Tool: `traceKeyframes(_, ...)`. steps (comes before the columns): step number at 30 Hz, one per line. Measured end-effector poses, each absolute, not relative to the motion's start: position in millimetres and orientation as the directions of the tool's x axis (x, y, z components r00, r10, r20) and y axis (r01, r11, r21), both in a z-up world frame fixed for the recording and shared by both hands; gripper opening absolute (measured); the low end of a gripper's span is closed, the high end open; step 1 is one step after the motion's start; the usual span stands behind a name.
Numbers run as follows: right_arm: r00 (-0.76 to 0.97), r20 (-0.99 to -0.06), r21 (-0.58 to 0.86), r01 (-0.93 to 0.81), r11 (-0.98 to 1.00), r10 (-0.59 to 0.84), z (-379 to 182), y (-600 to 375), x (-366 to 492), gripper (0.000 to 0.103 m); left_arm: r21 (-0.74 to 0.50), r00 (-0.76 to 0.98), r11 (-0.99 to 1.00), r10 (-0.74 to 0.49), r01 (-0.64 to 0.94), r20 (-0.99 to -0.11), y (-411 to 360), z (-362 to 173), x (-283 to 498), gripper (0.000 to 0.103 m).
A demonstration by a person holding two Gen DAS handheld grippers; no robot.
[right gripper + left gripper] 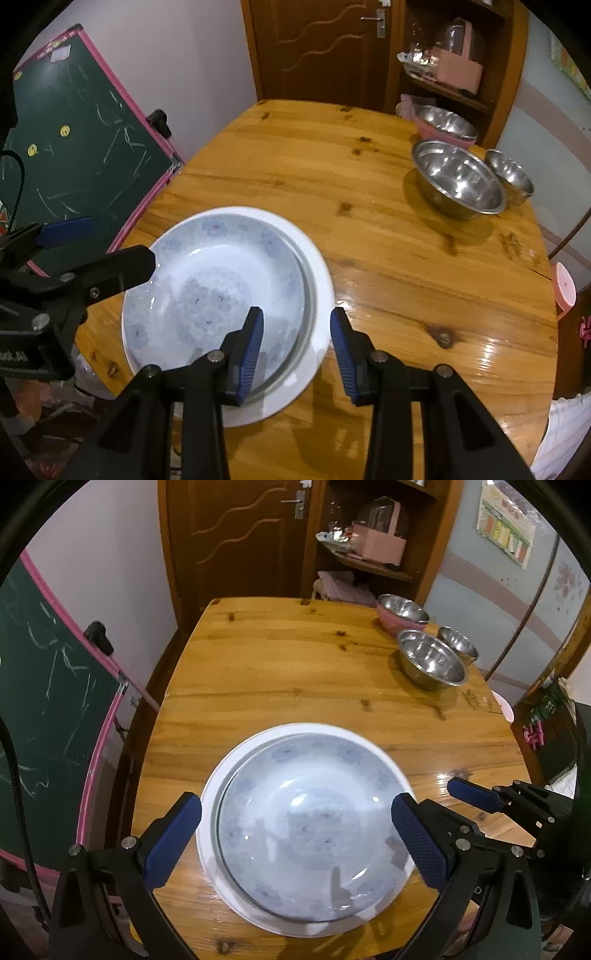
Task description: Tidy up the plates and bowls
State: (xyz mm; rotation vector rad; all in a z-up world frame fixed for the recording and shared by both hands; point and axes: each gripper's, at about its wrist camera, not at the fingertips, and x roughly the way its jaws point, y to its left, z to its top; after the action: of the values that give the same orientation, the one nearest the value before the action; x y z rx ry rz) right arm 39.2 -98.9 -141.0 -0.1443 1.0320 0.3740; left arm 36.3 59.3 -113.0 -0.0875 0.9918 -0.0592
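Since the patterned bowl already sits nested in the white plate at the near end of the wooden table, the step in hand looks like settling or releasing that stack. Bowl sits off-centre, shoved toward the plate's left side, so a nudge to centre it would help before anything gets added. Right gripper has its fingers apart, straddling the right rims of bowl and plate; can't tell if either pad touches. Left gripper is spread wide around the stack, pads beside the rim, contact unclear. To do it well, I'd lift both clear straight up and avoid dragging the rim.

Further out: large steel bowl, small steel bowl just beside it, and a steel bowl in a pink one, grouped at the far right. Stack's near edge is hidden behind the gripper bodies. Shelf contents are too blurred to name.
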Motion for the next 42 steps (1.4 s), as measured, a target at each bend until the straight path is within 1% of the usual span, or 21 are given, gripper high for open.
traceKeyframes(5, 0.471, -0.844, 0.083, -0.359, 0.93, 0.257, -121.8, -119.1, 30.6, 0.038, -0.103, 0.587, 0.994, -0.108, 0.043, -0.802, 40.9, -86.1, 30.2, 0.102)
traceKeyframes(12, 0.545, -0.81, 0.053, -0.301, 0.952, 0.217, -74.6, -165.6, 28.1, 0.038, -0.108, 0.669, 0.987, -0.162, 0.121, -0.726, 5.9, -27.0, 30.5, 0.102)
traceKeyframes(21, 0.632, -0.756, 0.067, -0.187, 0.98, 0.172, 15.7, -246.0, 40.4, 0.038, -0.044, 0.763, 0.978, -0.188, 0.206, -0.618, -51.5, 58.8, 52.4, 0.102)
traceKeyframes(24, 0.677, -0.72, 0.066, -0.15, 0.987, 0.151, 52.2, -272.1, 47.7, 0.038, -0.06, 0.77, 0.973, -0.212, 0.222, -0.601, -66.2, 82.7, 66.6, 0.102)
traceKeyframes(27, 0.695, -0.708, 0.061, -0.118, 0.991, 0.126, 72.2, -288.7, 55.8, 0.038, -0.087, 0.771, 0.97, -0.233, 0.227, -0.593, -77.6, 101.1, 82.9, 0.102)
traceKeyframes(30, 0.693, -0.71, 0.071, -0.102, 0.992, 0.122, 86.5, -303.0, 72.0, 0.038, -0.081, 0.775, 0.971, -0.23, 0.227, -0.589, -87.7, 112.9, 98.4, 0.102)
traceKeyframes(34, 0.678, -0.725, 0.085, -0.08, 0.993, 0.117, 89.8, -316.2, 97.7, 0.038, -0.071, 0.759, 0.972, -0.22, 0.224, -0.612, -99.9, 116.6, 127.9, 0.102)
traceKeyframes(37, 0.659, -0.743, 0.105, -0.06, 0.993, 0.118, 87.4, -325.9, 120.7, 0.038, -0.054, 0.75, 0.977, -0.194, 0.207, -0.633, -107.7, 108.5, 152.8, 0.102)
traceKeyframes(42, 0.624, -0.776, 0.091, -0.033, 0.995, 0.092, 67.9, -332.6, 156.1, 0.038, 0.008, 0.733, 0.984, -0.129, 0.18, -0.668, -121.9, 80.3, 197.6, 0.102)
